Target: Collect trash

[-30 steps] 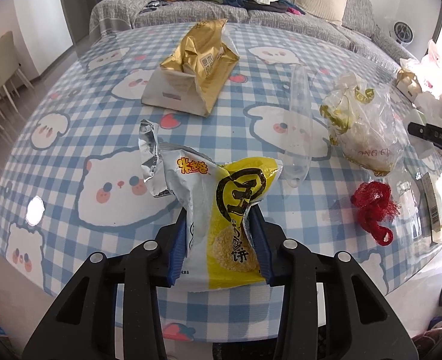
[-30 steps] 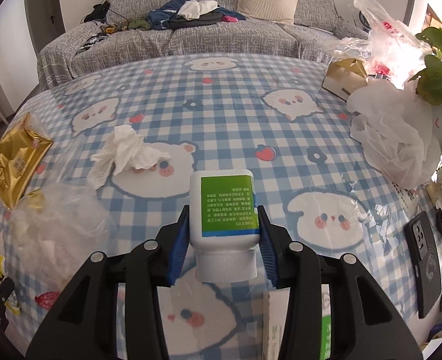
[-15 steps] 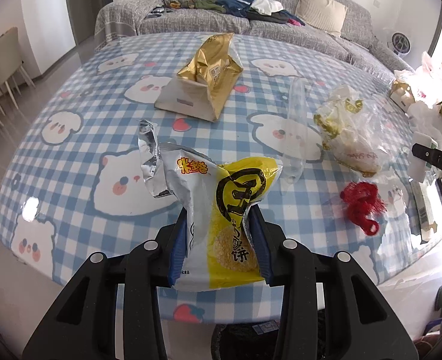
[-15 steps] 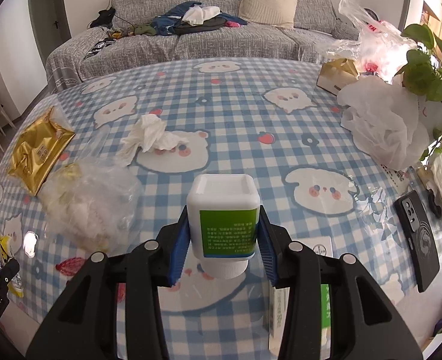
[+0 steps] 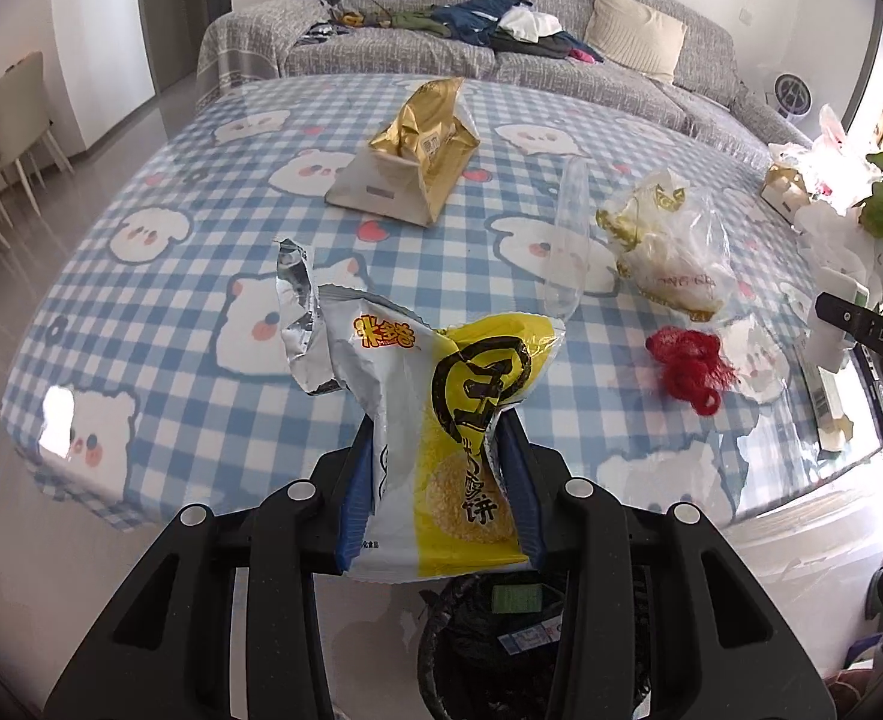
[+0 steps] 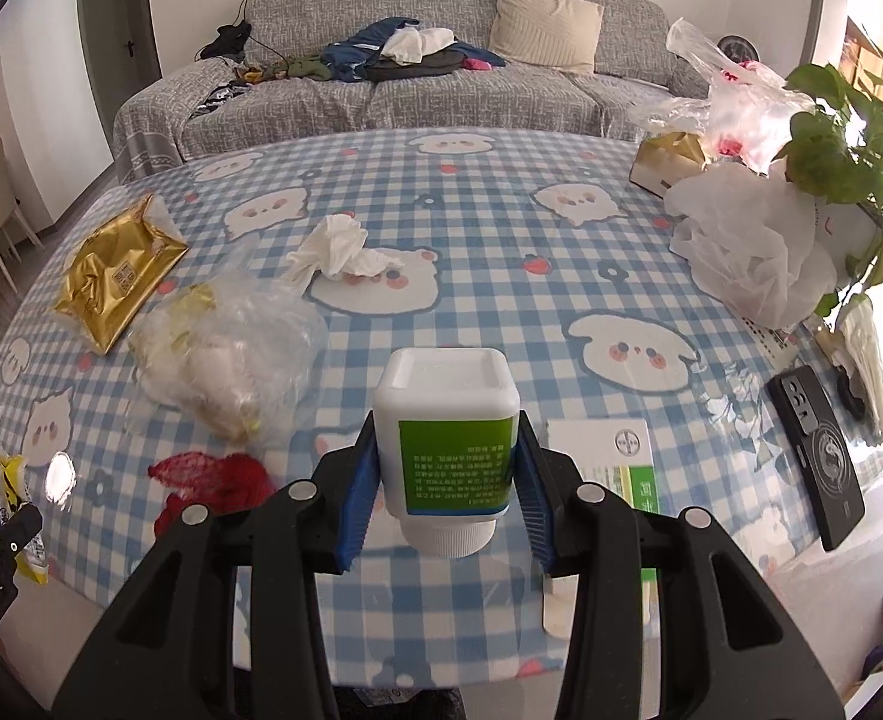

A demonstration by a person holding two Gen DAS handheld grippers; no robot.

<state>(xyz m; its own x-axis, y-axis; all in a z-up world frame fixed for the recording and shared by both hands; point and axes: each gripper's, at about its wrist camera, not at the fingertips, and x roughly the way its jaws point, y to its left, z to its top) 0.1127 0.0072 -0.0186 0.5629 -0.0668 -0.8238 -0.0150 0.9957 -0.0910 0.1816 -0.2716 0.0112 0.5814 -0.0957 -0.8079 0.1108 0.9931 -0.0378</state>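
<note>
Blue-checked plastic-covered surface [image 5: 159, 276] fills mid-frame. Left gripper [image 5: 435, 498] jaws pinch a crinkly yellow-and-silver snack bag [image 5: 441, 420] low centre: light, floppy, slippery foil. Right gripper [image 6: 444, 483] jaws clamp a rigid white plastic bottle [image 6: 450, 438] across its flat sides, cap down.

Both wrist views, downward, sharing table [image 5: 159, 312]

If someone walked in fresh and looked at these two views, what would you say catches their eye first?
Most likely the two held items: the left gripper clamps a torn yellow-and-silver snack bag, and the right gripper grips a white bottle upside down, cap toward the camera. Behind them spreads the blue checked tablecloth with cartoon animals, littered with a gold wrapper at its left and a crumpled tissue mid-table.
</note>
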